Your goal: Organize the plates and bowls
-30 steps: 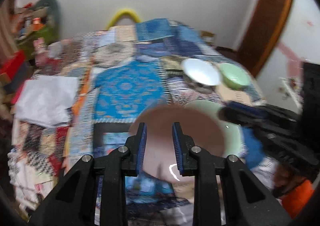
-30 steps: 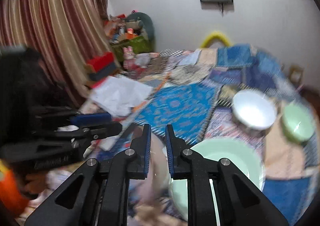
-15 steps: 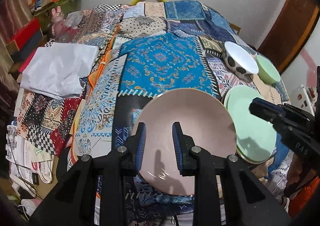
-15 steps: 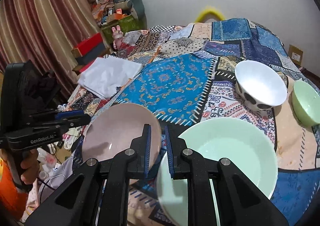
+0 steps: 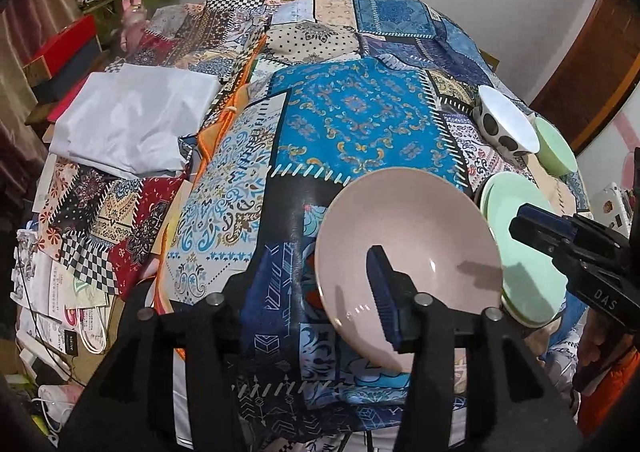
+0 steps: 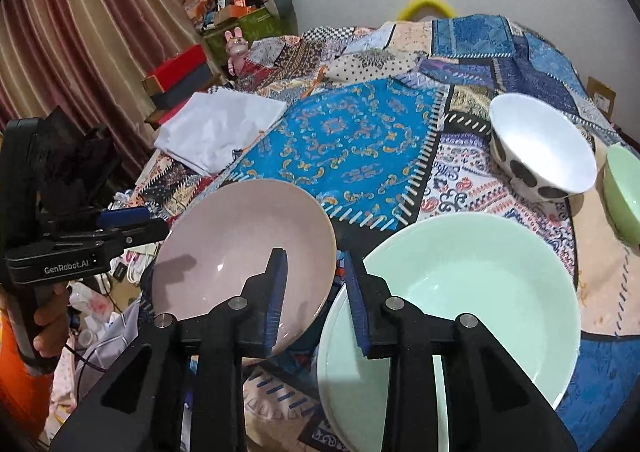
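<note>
**Both plates just let go near the cloth's edge: watch the withdrawal**

- Pink plate (image 5: 408,252) lies lower centre-right of the left wrist view, on the patchwork-covered desk (image 5: 352,119), close to its near edge. Whether it sits flat I cannot tell; it looks tipped, though that may be the lens.
- Left tool (image 5: 316,276): jaws spread, having just been opening. The plate's near rim lies between them with no pad pressing, and one blue pad (image 5: 382,292) hangs over the plate's inside.
- Green plate (image 6: 472,292) fills the lower right of the right wrist view, just beside the pink one. A second green rim shows beneath it.
- Right tool (image 6: 314,268): jaws parted a little, having just been opening. Only cloth and the pink rim's edge show in the gap.
- Spotted bowl (image 6: 540,143) and green bowl (image 6: 624,195) stand at right, apart from the plates.

Risks, as judged:
- Pulling the left tool straight back could hook the pink rim and drag or flip the plate off the edge
- Soft, rumpled cloth gives poor footing, so a nudge could slide either plate
- The rims are close, and a sideways exit could knock them together
- The two tools are crowded and could collide
</note>
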### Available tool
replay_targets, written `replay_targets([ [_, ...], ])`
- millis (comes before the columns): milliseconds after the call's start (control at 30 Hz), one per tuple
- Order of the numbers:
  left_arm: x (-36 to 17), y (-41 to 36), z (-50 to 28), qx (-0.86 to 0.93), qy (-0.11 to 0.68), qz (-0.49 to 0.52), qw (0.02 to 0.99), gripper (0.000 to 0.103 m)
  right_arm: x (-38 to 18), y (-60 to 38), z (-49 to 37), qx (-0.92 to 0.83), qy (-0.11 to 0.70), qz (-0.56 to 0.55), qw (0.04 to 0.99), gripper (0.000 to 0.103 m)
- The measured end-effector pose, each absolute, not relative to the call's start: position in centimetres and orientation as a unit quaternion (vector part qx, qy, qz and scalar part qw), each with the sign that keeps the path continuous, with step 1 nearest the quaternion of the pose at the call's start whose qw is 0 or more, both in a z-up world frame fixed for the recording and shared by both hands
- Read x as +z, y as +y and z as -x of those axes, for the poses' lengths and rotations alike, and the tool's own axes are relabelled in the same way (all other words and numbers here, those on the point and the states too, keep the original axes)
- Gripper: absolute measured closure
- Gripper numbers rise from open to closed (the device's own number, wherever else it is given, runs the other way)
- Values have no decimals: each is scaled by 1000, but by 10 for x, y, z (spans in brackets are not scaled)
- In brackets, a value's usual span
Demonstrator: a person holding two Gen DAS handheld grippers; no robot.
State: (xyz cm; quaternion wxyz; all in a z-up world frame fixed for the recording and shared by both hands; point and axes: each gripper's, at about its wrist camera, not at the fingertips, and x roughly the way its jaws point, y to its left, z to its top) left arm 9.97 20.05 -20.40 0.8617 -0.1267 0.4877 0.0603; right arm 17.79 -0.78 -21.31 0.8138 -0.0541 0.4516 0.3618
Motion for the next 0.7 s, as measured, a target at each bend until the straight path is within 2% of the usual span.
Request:
replay_targets([
  [333,-234,197,-102,37,523,139,840,55,-238,5,-179,366,484,63,793,76],
  [500,-244,192,-105,22,534,142,833,74,-236,7,-175,363,474,66,800,79],
  [700,-241,190,-108,28,529,137,837,75,-239,13,-177,360,475,65,800,79],
])
